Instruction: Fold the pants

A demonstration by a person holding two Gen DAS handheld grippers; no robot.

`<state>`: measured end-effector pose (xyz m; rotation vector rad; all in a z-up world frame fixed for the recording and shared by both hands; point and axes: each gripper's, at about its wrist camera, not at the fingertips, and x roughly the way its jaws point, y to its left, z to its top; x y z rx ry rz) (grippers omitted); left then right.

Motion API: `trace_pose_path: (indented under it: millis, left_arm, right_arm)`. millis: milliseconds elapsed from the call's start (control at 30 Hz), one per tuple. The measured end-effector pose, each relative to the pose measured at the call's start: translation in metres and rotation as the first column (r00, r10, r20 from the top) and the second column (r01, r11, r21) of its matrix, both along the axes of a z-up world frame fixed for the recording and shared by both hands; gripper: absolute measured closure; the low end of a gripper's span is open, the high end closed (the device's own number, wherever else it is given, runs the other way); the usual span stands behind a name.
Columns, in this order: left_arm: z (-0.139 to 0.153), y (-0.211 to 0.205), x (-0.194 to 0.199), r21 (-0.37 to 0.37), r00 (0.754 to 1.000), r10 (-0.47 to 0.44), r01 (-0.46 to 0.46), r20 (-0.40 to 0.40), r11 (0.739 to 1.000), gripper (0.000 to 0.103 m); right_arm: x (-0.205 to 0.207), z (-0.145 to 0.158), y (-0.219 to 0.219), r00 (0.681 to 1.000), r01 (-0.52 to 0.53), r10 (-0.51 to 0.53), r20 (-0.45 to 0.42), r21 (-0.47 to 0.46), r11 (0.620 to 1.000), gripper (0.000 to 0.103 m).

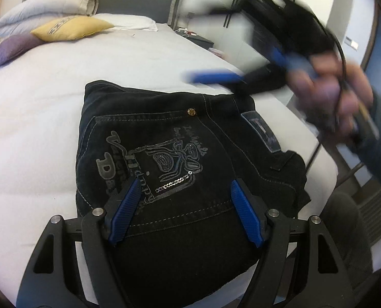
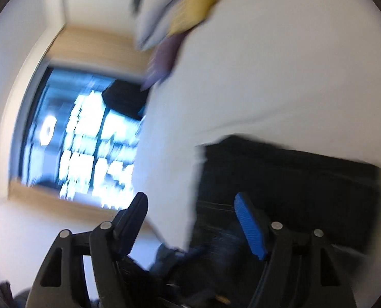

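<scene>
The black jeans lie folded into a compact block on the white bed, back pocket with a sequin design facing up. My left gripper is open and empty, hovering just above the jeans' near part. My right gripper shows blurred in the left wrist view, held in a hand above the jeans' far right corner. In the right wrist view the right gripper is open and empty, tilted, with the jeans blurred below on the bed.
A yellow pillow, a purple pillow, a white pillow and a folded duvet lie at the grey headboard. The bed's right edge drops to the floor. A window shows in the right wrist view.
</scene>
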<state>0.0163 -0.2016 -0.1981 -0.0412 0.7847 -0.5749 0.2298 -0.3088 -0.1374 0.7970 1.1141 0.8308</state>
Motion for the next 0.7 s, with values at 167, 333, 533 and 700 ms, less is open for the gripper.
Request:
trace_pose_path:
  millis: [167, 333, 533, 700]
  left_arm:
    - [-0.005, -0.003, 0.001, 0.013, 1.000, -0.006, 0.006, 0.016, 1.000, 0.032]
    - [-0.007, -0.005, 0.002, 0.010, 1.000, -0.007, 0.007, 0.025, 1.000, 0.032]
    - [-0.004, -0.008, -0.002, 0.018, 0.999, 0.000, -0.001, 0.050, 1.000, 0.031]
    - [0.021, 0.006, -0.007, -0.050, 0.999, 0.023, -0.021, 0.034, 0.999, 0.031]
  right_arm:
    - [0.041, -0.033, 0.093, 0.967, -0.245, 0.236, -0.099, -0.090, 0.965, 0.031]
    - [0.089, -0.069, 0.073, 0.987, -0.083, 0.065, -0.144, -0.124, 0.989, 0.065]
    - [0.064, -0.041, 0.006, 0.987, 0.140, -0.148, -0.056, -0.122, 0.983, 0.041]
    - [-0.016, -0.005, -0.051, 0.982, 0.184, -0.176, 0.065, -0.135, 0.974, 0.025]
